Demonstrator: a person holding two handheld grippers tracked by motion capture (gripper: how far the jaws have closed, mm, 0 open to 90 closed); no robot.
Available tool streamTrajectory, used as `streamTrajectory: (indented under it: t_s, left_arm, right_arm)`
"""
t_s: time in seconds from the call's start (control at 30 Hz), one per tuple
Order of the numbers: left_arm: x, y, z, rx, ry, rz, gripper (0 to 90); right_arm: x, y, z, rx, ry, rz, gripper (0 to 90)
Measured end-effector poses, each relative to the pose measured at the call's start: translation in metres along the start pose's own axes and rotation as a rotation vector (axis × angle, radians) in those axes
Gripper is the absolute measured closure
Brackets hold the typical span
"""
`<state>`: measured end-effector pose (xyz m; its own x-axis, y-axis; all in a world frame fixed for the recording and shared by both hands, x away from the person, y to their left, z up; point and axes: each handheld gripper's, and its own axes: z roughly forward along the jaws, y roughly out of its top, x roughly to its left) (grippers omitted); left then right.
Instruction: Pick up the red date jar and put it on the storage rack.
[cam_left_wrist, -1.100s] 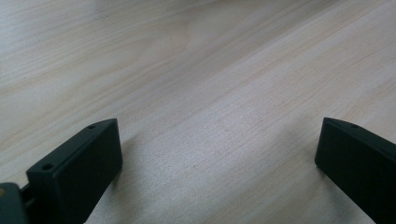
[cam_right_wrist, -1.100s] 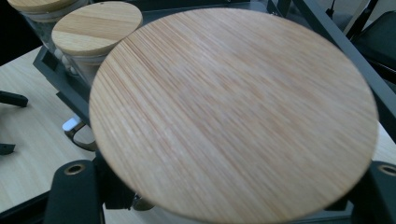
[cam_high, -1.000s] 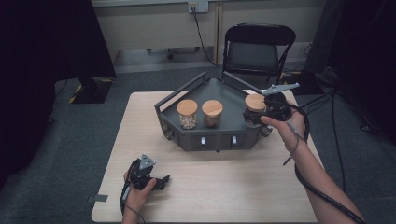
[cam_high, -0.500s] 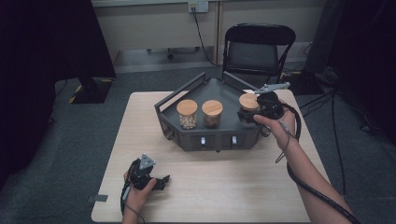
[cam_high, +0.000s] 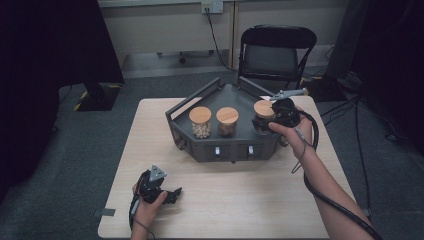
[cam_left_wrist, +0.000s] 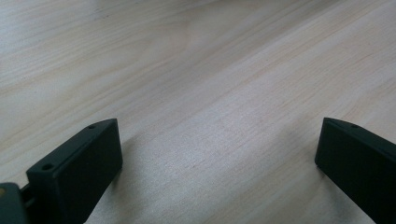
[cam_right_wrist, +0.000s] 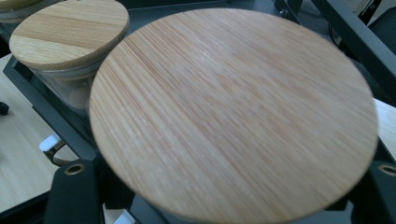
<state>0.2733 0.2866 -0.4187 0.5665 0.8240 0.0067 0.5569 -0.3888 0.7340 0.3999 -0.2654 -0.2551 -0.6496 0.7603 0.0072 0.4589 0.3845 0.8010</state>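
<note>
The right claw is clenched around the rightmost jar, its jaws on the glass body just under the bamboo lid, with the jar at the right end of the dark tray beside two like jars. Glass and full, it will likely feel weighty, stiff, slick and breakable — so the hold belongs on the body, since the lid may lift off. The left claw rests released on the surface — well apart.
</note>
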Motion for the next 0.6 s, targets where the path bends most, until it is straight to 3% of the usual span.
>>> streamTrajectory:
  t_s: [0.6]
  left_arm:
    - [0.000, 0.000, 0.000, 0.001, 0.000, 0.000, 0.2]
  right_arm:
    - [0.000, -0.001, 0.011, 0.007, -0.014, -0.004, 25.8]
